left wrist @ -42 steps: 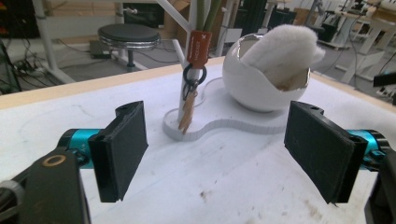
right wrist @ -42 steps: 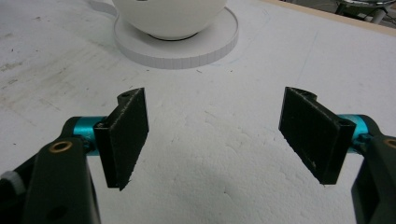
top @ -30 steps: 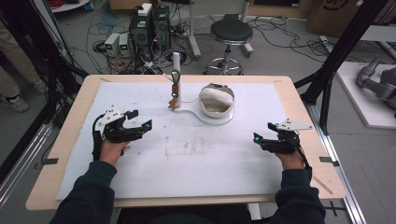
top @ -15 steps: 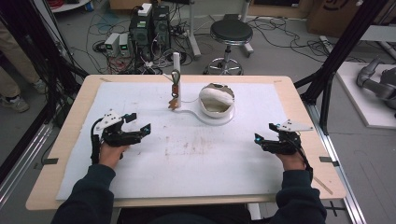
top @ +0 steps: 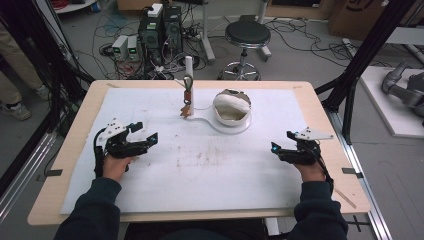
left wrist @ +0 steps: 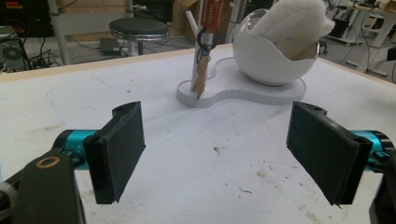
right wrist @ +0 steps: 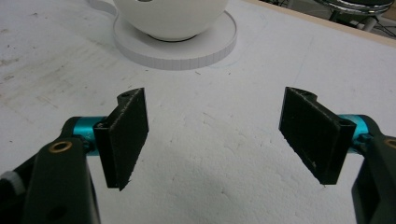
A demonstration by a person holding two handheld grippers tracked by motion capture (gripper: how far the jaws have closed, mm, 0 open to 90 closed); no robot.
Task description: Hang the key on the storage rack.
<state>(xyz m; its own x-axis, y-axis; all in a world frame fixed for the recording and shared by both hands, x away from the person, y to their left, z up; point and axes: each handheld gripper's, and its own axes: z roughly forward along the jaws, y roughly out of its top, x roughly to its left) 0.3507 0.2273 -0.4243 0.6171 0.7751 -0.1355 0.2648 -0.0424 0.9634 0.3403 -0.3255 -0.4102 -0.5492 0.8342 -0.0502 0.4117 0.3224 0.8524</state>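
Both tongs idle low over the worktop (top: 150,200), nothing in either. Left tongs (top: 144,131) spread wide, empty; right tongs (top: 281,144) likewise released, jaws well apart in the right gripper view.

The things nearest to hand: a white stand (top: 220,125) at the far middle of the worktop, carrying an upright post (top: 189,75) with a small brown charm (top: 186,111) hanging from it, and a white egg-shaped bowl (top: 231,107) stuffed with a fluffy pad (left wrist: 294,21).

Key relation: the charm hangs ahead and to the right of the left tongs, long axis vertical, along the post. In the left gripper view it sits almost dead ahead between the jaws. Left hand looks nearer; the right faces the bowl.

Against the earlier frames: left tongs have drifted slightly nearer the person's side; right barely changed. Stand unmoved.
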